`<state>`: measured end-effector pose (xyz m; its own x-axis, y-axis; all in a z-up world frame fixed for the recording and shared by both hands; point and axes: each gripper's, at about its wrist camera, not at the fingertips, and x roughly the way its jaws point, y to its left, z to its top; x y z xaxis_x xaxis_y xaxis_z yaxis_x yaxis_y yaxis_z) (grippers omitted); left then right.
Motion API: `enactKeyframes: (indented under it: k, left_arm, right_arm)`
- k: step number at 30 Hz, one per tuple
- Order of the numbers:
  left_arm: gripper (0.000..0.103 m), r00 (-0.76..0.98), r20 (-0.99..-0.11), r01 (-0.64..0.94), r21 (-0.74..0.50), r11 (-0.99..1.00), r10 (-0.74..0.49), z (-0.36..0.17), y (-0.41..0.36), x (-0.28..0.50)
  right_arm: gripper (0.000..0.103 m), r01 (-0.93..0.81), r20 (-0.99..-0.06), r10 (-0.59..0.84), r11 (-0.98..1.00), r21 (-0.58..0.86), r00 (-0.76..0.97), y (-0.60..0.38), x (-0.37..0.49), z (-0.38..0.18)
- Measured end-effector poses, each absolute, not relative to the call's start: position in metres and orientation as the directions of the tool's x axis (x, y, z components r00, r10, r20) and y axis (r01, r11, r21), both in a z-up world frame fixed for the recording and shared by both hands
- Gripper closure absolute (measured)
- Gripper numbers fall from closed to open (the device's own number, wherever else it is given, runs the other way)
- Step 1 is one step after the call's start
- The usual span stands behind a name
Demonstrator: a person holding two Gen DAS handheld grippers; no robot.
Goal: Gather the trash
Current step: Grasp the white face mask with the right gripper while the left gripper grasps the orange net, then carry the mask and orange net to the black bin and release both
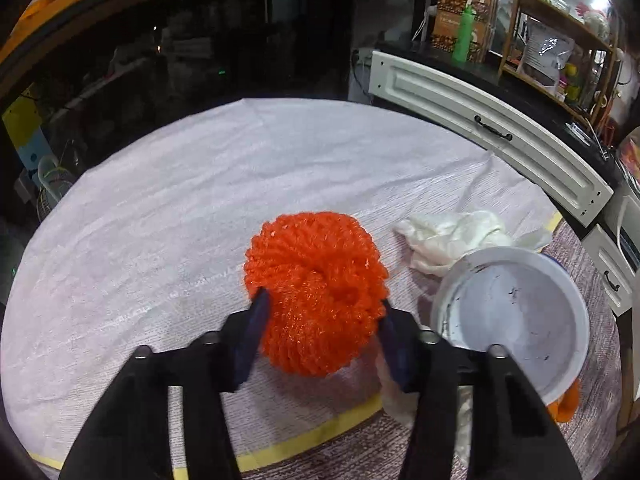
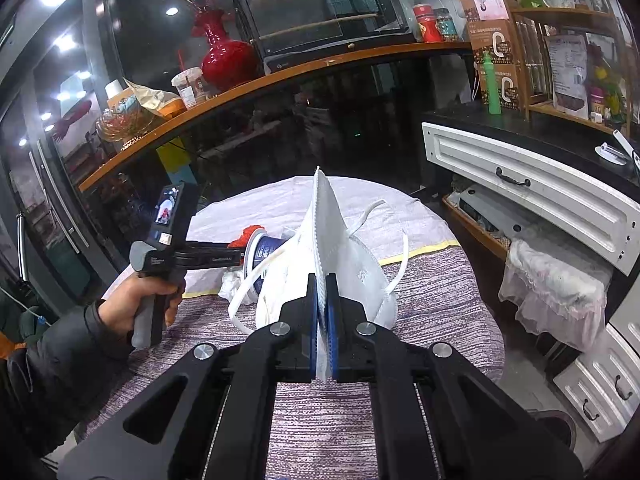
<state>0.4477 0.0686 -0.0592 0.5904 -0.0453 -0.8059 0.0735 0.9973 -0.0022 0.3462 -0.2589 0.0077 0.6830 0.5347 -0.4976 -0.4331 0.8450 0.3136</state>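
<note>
An orange mesh scrubber (image 1: 316, 264) lies on the white cloth (image 1: 180, 200), and my left gripper (image 1: 324, 304) is shut on it, its blue pads (image 1: 250, 340) pressing into both sides. A white tub (image 1: 520, 312) stands open-mouthed just right of it, with a crumpled white tissue (image 1: 448, 240) behind. My right gripper (image 2: 323, 280) is shut on a folded white face mask (image 2: 340, 248), held upright above the purple woven cloth (image 2: 320, 420) with its straps dangling. In the right wrist view, a person's hand (image 2: 132, 304) holds the left gripper's handle, which reaches toward the scrubber (image 2: 248, 236) and tub (image 2: 262, 256).
Another orange piece (image 1: 568, 404) peeks from under the tub. A white drawer cabinet (image 2: 520, 188) runs along the right of the table. A dark round container (image 2: 556, 428) sits on the floor at lower right. Shelves with a red vase (image 2: 224, 56) stand behind.
</note>
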Motion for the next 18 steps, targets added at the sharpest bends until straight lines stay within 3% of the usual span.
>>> enactKeyframes:
  k: [1, 4, 18]
  left_arm:
    - [0.071, 0.593, -0.804, 0.064, -0.006, 0.998, -0.043, -0.06, 0.07, 0.446]
    - [0.079, 0.609, -0.792, 0.041, -0.025, 0.999, -0.045, -0.056, 0.078, 0.438]
    - [0.079, 0.754, -0.656, 0.019, -0.047, 0.999, -0.045, -0.001, 0.084, 0.316]
  right_arm:
    - [0.098, -0.433, -0.496, 0.535, 0.845, 0.315, 0.684, -0.259, 0.346, 0.008]
    - [0.098, -0.432, -0.485, 0.536, 0.844, 0.318, 0.691, -0.261, 0.342, 0.008]
    - [0.098, -0.414, -0.458, 0.528, 0.848, 0.331, 0.715, -0.281, 0.278, -0.002]
